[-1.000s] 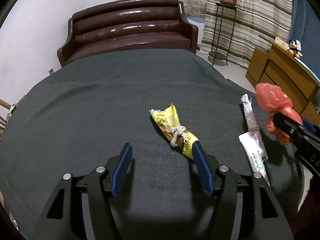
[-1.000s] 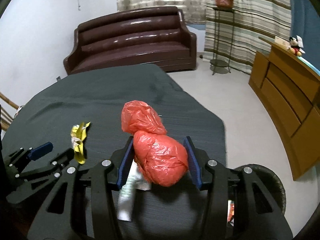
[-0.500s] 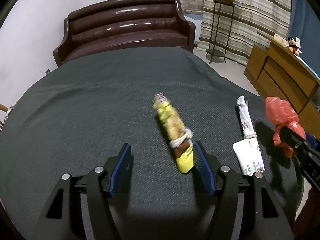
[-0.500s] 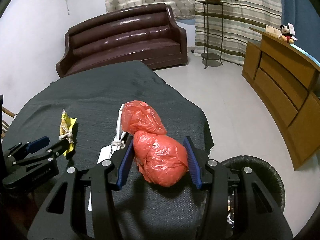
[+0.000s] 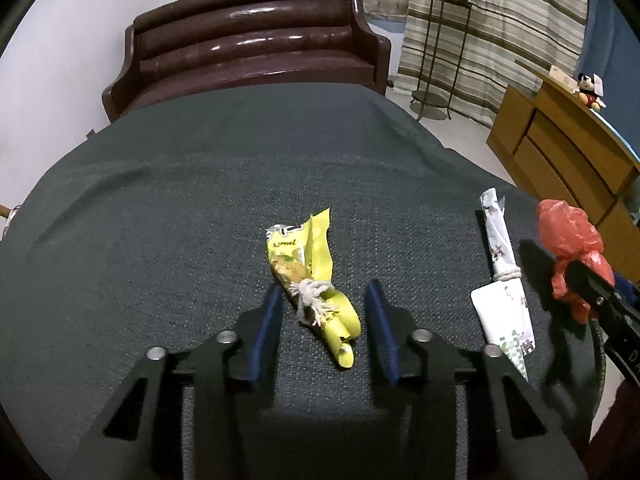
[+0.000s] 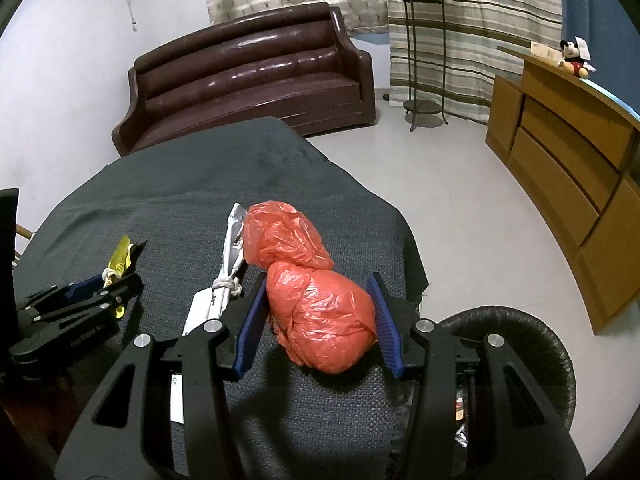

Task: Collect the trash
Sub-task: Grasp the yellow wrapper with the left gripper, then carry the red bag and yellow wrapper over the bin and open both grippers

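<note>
A yellow snack wrapper tied with white string lies on the dark cloth table. My left gripper is open, with its blue pads on either side of the wrapper's near end, apart from it. My right gripper is shut on a red plastic bag and holds it above the table's right edge. A white wrapper tied with string lies on the table between the two grippers; it also shows in the right wrist view.
A black trash bin with some litter inside stands on the floor by the table's right edge. A brown sofa is behind the table. A wooden cabinet and a plant stand are to the right.
My left gripper has moved over the yellow wrapper and narrowed, so the wrapper now lies between its pads. My right gripper has carried the red bag to the right, toward the bin.
</note>
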`<state>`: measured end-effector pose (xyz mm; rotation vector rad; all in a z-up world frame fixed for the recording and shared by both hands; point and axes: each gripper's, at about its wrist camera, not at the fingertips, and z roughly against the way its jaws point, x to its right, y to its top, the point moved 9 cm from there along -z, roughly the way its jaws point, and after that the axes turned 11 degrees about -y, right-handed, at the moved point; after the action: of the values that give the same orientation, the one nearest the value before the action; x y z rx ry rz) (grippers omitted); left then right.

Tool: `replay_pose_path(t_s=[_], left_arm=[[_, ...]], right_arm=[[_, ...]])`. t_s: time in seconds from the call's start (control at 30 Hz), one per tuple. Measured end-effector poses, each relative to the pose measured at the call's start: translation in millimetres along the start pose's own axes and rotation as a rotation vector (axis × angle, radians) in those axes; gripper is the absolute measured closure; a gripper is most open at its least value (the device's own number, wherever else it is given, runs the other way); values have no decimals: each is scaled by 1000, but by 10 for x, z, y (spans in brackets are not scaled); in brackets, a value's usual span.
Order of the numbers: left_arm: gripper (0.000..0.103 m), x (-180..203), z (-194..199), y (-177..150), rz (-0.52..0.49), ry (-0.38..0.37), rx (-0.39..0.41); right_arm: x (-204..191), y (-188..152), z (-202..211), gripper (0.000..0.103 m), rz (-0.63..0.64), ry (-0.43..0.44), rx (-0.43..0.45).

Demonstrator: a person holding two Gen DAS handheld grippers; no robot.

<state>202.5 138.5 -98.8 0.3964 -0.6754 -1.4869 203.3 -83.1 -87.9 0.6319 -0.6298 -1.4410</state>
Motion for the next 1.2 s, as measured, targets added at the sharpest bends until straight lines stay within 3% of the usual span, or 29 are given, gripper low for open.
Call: replay_pose_path(t_s=[0.13, 0.27, 0.7, 1.2], left_arm=[[79, 15, 8, 4, -16, -3, 2], [81, 11, 37, -30, -34, -9, 5], [82, 81, 219, -183, -50, -36, 8], [82, 539, 500, -442, -122, -98, 38]], right_arm=[[4, -2, 1, 55, 1, -2, 1], [9, -6, 8, 55, 1, -2, -1], [106, -153, 107, 55, -16, -16, 2], [330, -533, 563, 55, -30, -77, 13]])
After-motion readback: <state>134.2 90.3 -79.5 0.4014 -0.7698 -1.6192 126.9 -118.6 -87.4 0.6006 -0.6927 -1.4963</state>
